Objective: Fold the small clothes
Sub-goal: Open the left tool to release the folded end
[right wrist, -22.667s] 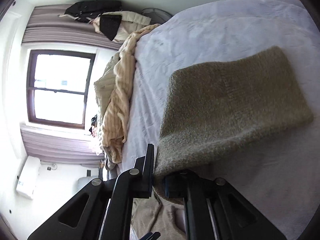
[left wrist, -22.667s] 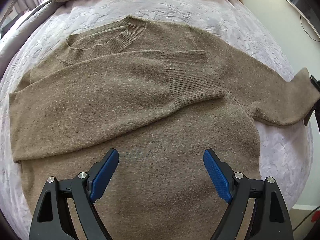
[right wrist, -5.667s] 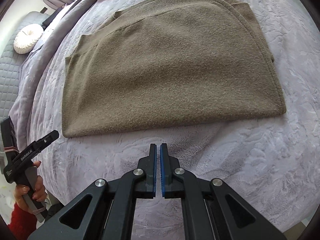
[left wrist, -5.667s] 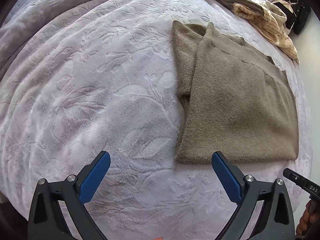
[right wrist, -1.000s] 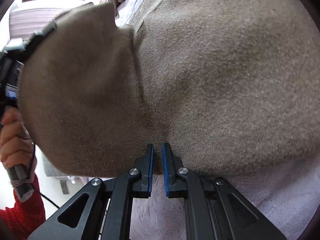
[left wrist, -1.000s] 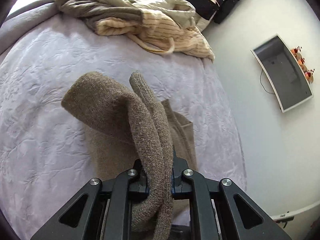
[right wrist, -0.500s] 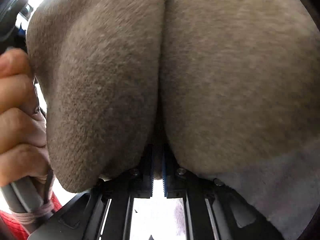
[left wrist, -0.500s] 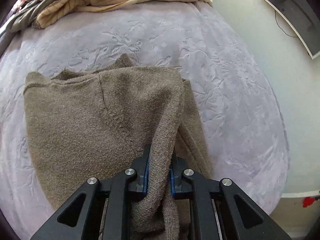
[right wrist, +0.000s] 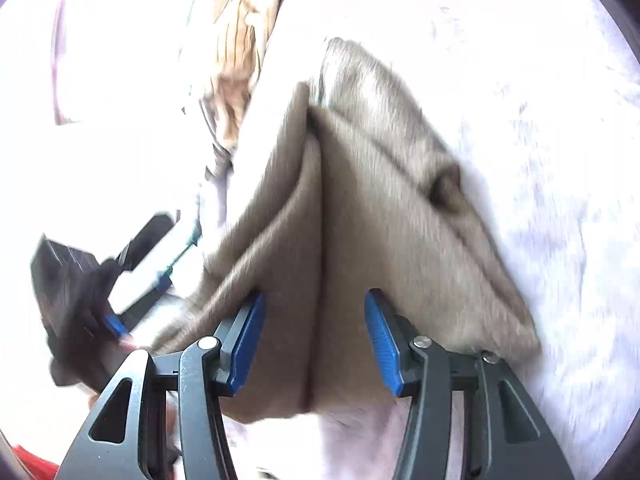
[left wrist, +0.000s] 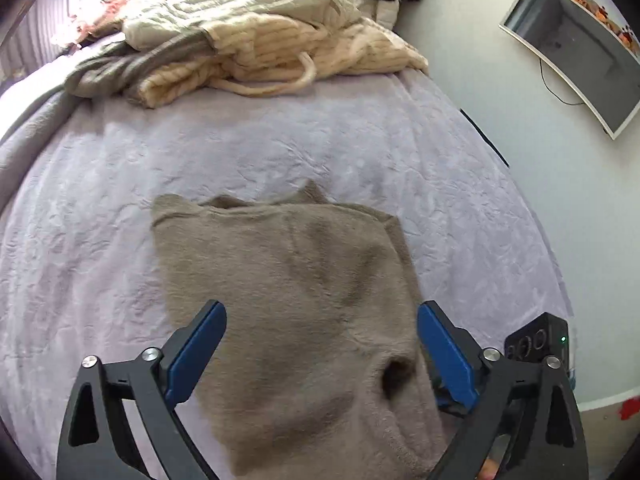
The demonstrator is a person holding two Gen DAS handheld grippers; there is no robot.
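Folded over since a second ago, the sweater (left wrist: 288,300) lies on the bed (left wrist: 120,184); left gripper (left wrist: 320,344) and right gripper (right wrist: 316,344) have just been opening, fingers clear; snagged knit could undo the fold.

the sweater (left wrist: 288,304) is plain taupe brown knit, with no pattern. the bedspread (left wrist: 120,184) is pale lilac with an embossed leaf pattern. the pile (left wrist: 264,44) at the far end is cream with ribbed stripes, plus a grey-olive piece. the pads (left wrist: 196,352) are blue on black gripper frames. the wall (left wrist: 520,92) is white. a sleeve (right wrist: 32,466) is red.
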